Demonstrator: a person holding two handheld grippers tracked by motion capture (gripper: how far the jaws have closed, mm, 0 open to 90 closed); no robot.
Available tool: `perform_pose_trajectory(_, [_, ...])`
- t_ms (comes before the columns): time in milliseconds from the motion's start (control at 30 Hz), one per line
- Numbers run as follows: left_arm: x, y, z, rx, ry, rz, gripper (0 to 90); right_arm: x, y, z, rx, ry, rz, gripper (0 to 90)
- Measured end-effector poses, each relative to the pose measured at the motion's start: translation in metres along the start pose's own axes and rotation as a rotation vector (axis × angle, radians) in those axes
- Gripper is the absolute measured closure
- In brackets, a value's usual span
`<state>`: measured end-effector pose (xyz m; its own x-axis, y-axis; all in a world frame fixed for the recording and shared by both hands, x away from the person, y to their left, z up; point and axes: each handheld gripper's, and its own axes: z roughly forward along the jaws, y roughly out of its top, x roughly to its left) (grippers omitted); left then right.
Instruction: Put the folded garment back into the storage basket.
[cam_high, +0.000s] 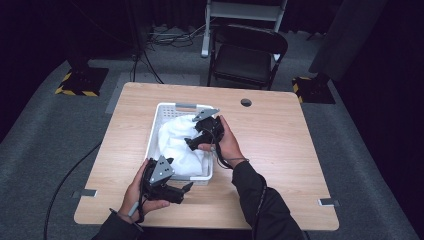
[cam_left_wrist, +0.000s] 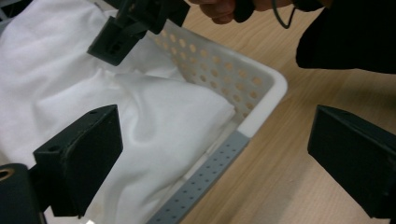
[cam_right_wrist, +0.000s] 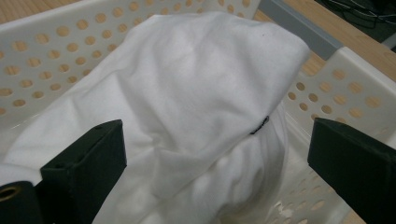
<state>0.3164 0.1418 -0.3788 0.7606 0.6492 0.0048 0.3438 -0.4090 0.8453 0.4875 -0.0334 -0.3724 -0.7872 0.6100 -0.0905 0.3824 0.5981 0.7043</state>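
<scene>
A white perforated basket (cam_high: 165, 106) stands on the wooden table (cam_high: 280, 150) with a crumpled white cloth (cam_high: 176, 141) inside. My right gripper (cam_high: 193, 143) hovers over the cloth in the basket's right half, open with nothing between its jaws. In the right gripper view, the right gripper (cam_right_wrist: 215, 163) frames the cloth (cam_right_wrist: 201, 79) against the basket wall (cam_right_wrist: 46, 51). My left gripper (cam_high: 186, 188) stands open at the basket's near edge. In the left gripper view, the left gripper (cam_left_wrist: 215, 154) straddles the basket's corner (cam_left_wrist: 261, 112) and cloth (cam_left_wrist: 154, 121), with the right gripper (cam_left_wrist: 121, 37) beyond.
A black folding chair (cam_high: 247, 55) stands behind the table's far edge. A cable hole (cam_high: 245, 102) sits in the tabletop at the back right of the basket. Yellow-and-black striped stand bases (cam_high: 80, 82) rest on the grey floor at both sides.
</scene>
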Motion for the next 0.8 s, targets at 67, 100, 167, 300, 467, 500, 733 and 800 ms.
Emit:
perform_pose_trajectory(67, [-0.005,0.001,0.0,-0.005,-0.016,0.015,2.3,0.0,-0.001,-0.003,0.0,0.012,-0.013,4.4])
perform_pose_trajectory(100, [-0.008,0.001,0.001,-0.004,-0.014,0.023,2.1,0.0,-0.002,-0.005,-0.002,0.014,-0.023,4.3])
perform_pose_trajectory(167, [-0.012,0.002,0.002,-0.004,-0.027,0.031,1.8,-0.001,-0.002,-0.009,-0.015,0.012,-0.028,4.3])
perform_pose_trajectory(300, [-0.019,0.002,0.004,-0.005,-0.044,0.045,0.9,-0.001,-0.005,-0.015,-0.009,0.031,-0.038,4.3])
perform_pose_trajectory(467, [-0.025,0.003,0.007,0.003,-0.052,0.058,0.6,0.001,-0.01,-0.022,-0.006,0.048,-0.058,4.3])
perform_pose_trajectory(500, [-0.026,0.002,0.008,0.007,-0.051,0.063,0.6,0.001,-0.012,-0.024,-0.003,0.051,-0.064,4.3])
perform_pose_trajectory(733, [-0.035,0.001,0.014,0.041,-0.028,0.117,1.4,0.003,-0.019,-0.037,0.001,0.043,-0.114,4.3])
perform_pose_trajectory(800, [-0.038,0.0,0.016,0.039,-0.022,0.127,1.9,0.004,-0.021,-0.041,0.002,0.044,-0.129,4.3])
